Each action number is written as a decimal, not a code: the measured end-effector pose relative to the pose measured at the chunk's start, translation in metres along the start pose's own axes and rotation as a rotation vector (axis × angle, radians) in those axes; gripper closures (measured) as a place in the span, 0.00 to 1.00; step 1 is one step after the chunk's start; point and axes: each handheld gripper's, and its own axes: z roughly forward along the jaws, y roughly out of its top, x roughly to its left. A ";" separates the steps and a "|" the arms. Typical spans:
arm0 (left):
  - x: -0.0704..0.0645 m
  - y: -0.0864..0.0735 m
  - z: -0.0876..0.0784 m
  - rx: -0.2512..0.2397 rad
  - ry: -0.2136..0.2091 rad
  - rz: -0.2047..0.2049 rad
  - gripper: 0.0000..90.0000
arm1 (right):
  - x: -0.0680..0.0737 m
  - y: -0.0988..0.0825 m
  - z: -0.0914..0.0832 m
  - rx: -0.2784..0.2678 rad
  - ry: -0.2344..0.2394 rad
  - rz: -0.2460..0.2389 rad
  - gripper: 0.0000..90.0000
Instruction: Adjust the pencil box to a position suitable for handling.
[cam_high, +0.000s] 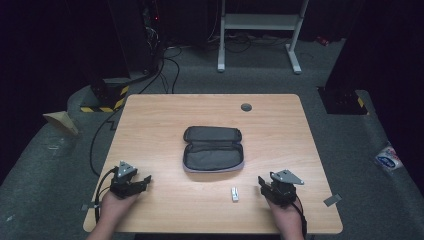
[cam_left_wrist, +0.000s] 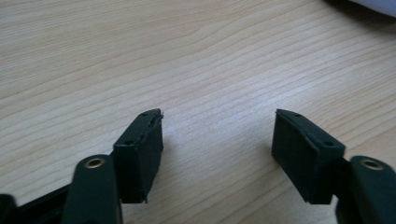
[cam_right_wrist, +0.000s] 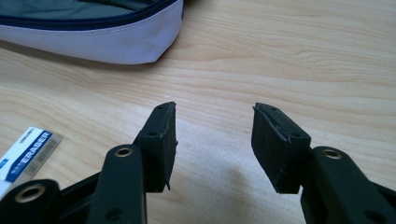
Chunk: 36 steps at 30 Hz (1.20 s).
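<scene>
With both the left gripper (cam_high: 146, 179) and right gripper (cam_right_wrist: 214, 140) released and empty, the small white paper-sleeved eraser (cam_high: 234, 194) could skid across the smooth light wooden table (cam_high: 165, 112) if nudged off-centre, away from the open grey zippered fabric pencil case (cam_high: 213, 149).

Looks like a lab or test room: dark grey carpet (cam_high: 350, 150), loose cables (cam_high: 167, 65), a metal stand (cam_high: 260, 22), hazard-striped tape (cam_high: 112, 102).

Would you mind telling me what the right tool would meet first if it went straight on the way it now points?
Probably bare table. The right tool stands open with nothing between its jaws; the pencil case lies ahead to its left and the eraser beside it, both apparently off the line.
</scene>
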 end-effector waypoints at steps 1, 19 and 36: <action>0.000 0.000 0.000 0.001 0.001 0.001 0.34 | 0.000 -0.001 0.000 -0.001 0.006 -0.009 0.54; 0.000 0.000 0.003 0.005 0.007 -0.012 0.21 | 0.028 0.003 -0.009 -0.046 0.098 -0.042 0.52; 0.000 0.000 0.003 0.004 0.003 -0.009 0.21 | 0.050 0.004 0.002 -0.018 0.144 -0.067 0.46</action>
